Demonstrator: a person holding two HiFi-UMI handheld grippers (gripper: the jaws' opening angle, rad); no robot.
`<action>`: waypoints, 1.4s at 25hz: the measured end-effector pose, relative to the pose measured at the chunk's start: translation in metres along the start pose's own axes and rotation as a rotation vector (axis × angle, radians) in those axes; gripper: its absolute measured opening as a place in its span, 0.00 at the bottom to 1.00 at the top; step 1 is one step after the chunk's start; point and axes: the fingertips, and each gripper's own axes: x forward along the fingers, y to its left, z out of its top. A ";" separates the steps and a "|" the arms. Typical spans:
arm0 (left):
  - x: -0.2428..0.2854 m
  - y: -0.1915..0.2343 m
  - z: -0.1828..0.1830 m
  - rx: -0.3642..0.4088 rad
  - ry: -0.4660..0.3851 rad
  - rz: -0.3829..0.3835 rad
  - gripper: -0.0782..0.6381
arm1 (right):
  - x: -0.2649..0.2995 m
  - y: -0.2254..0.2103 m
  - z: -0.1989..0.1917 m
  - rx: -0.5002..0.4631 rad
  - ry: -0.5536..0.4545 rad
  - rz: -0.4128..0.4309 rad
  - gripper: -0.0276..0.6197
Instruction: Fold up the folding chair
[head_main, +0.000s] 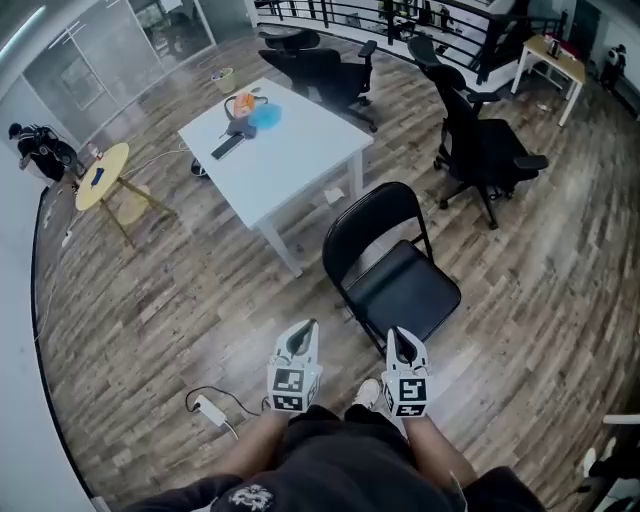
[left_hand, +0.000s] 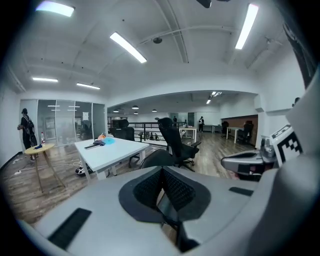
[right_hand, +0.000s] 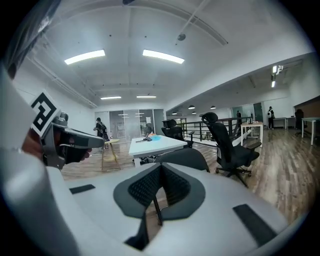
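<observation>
Folding is not yet begun: the chair (head_main: 395, 265) is seen fully open on the wood floor (head_main: 150, 300), seat down and back upright, just ahead of both claws and touched by neither. The left claw (head_main: 303, 335) is pressed together with nothing in it. The right claw (head_main: 398, 340) is likewise closed and empty, nearest the seat's front edge. Everything is judged still to be done: a claw must be opened, the seat or back taken, and the frame swung flat. From the left, a small yellow table (head_main: 103, 172) with a person (head_main: 35, 150) beside it, a white worktop (head_main: 300, 150) bearing a few small items, and black office chairs (head_main: 480, 145) before a railing (head_main: 340, 12) are found.
</observation>
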 end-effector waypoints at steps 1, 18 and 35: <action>0.009 0.001 0.000 0.001 0.012 0.004 0.12 | 0.003 -0.008 -0.004 0.009 0.007 -0.009 0.06; 0.164 0.042 0.008 0.045 0.114 -0.145 0.12 | 0.103 -0.059 -0.027 0.043 0.111 -0.116 0.06; 0.317 0.135 -0.020 0.206 0.261 -0.200 0.12 | 0.165 -0.101 -0.137 0.481 0.274 -0.381 0.07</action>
